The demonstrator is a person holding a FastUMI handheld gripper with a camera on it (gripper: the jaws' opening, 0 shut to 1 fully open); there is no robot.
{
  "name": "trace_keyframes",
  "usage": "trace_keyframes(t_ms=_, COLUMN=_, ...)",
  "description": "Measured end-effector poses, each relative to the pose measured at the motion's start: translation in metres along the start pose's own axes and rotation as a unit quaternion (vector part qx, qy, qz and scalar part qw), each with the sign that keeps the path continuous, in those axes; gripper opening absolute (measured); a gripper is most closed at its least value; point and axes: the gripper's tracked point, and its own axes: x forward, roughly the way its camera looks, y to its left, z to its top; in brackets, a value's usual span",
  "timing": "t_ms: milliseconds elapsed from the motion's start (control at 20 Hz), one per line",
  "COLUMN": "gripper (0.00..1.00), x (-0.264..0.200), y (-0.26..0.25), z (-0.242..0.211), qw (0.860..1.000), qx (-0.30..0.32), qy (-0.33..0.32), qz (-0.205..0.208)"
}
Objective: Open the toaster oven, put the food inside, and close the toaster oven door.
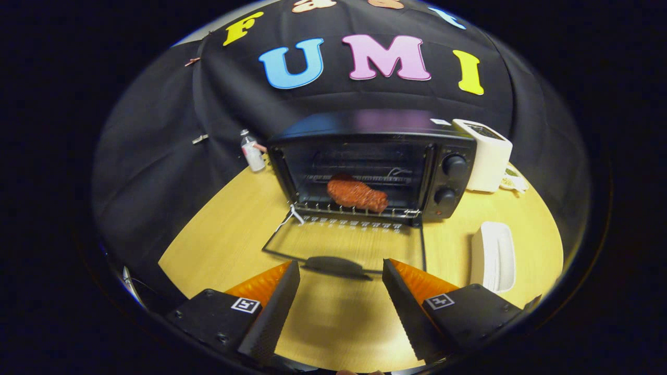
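**Food on the rack, oven door down, jaws apart**

The toaster oven [372, 166] stood at the back of the desk [229, 234], against the booth wall. Its glass door [346, 245] was folded down flat in front of it and lay on the desk, with the dark handle [336, 265] at the edge farthest from the oven. The food [357, 194], a reddish-brown piece, rested on the wire rack [359, 211] inside the oven, near the front of the rack. Two round knobs [451, 179] were on the oven's right panel.

The gripper [341, 299] was in front of the oven, just short of the door handle. Its jaws were wide apart and held nothing; the handle showed in the gap between them, slightly beyond the tips.

To the right of the oven stood a white appliance [487, 156]. A white tray [495, 255] lay on the desk in front of that appliance, beside the opened door. To the left of the oven, a small bottle [252, 151] stood by the wall.
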Motion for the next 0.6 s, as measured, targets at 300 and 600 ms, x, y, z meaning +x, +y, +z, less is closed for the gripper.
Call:
trace_keyframes(t_ms=300, gripper=0.99, x=0.025, y=0.008, z=-0.052, qw=0.997, qx=-0.002, qy=0.072, qz=-0.036)
trace_keyframes(t_ms=600, gripper=0.99, x=0.061, y=-0.005, z=-0.065, qw=0.992, qx=0.028, qy=0.095, qz=-0.084)
